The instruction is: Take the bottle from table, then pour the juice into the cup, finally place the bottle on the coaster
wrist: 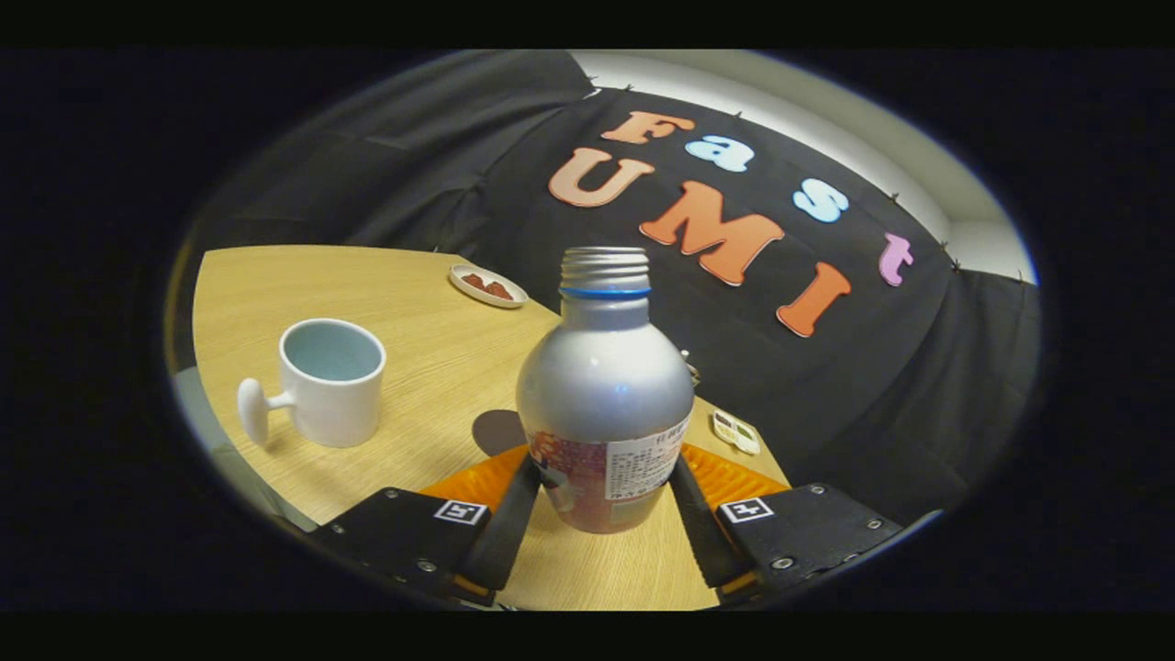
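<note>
Silver bottle (604,386) with its threaded neck bare and no cap on, sitting between the fingers (528,487) of the gripper (601,500), one finger against each side of its labelled lower body. Clenched on the bottle, as far as the fisheye lets on; both fingers look to press on it. Hard to tell whether its base rests on the wooden counter (404,303) or hangs just clear of it, since the horizon tilts and a dark shadow lies to one side of it.

White cup (326,381) standing upright well off to the side of the fingers, its knob handle pointing away from the bottle, apparently empty inside, with no juice to be seen. Small round coaster (487,285) with a reddish pattern lying flat farther back, near the counter's far edge, beyond both cup and bottle, nothing on it.

Judging by that: grasp made, first step about done or just finishing. Pouring into the cup not yet done. Setting the bottle on the coaster not yet done either.
</note>
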`<state>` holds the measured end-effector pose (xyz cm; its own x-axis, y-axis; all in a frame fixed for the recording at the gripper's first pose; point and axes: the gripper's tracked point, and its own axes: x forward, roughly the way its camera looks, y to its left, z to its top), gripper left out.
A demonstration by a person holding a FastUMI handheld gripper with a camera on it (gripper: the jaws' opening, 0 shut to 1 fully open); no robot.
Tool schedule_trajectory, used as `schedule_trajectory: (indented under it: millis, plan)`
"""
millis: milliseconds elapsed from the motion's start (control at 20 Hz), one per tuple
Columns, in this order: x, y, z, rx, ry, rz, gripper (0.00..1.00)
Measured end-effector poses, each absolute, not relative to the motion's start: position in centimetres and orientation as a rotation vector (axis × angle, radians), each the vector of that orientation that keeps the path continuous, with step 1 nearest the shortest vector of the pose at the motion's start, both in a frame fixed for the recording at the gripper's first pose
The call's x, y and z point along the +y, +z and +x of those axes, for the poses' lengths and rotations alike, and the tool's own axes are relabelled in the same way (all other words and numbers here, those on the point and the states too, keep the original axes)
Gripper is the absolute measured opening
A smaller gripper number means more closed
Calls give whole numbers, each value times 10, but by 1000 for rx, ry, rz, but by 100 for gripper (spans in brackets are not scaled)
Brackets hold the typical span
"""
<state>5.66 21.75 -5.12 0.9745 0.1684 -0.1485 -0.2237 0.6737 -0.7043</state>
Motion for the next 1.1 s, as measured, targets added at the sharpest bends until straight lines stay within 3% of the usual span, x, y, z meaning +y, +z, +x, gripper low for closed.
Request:
schedule_trajectory:
  millis: [400, 1100]
  plan:
    - [255, -49, 51, 3, 267, -1094, 77]
    - [269, -48, 48, -34, 216, -1406, 77]
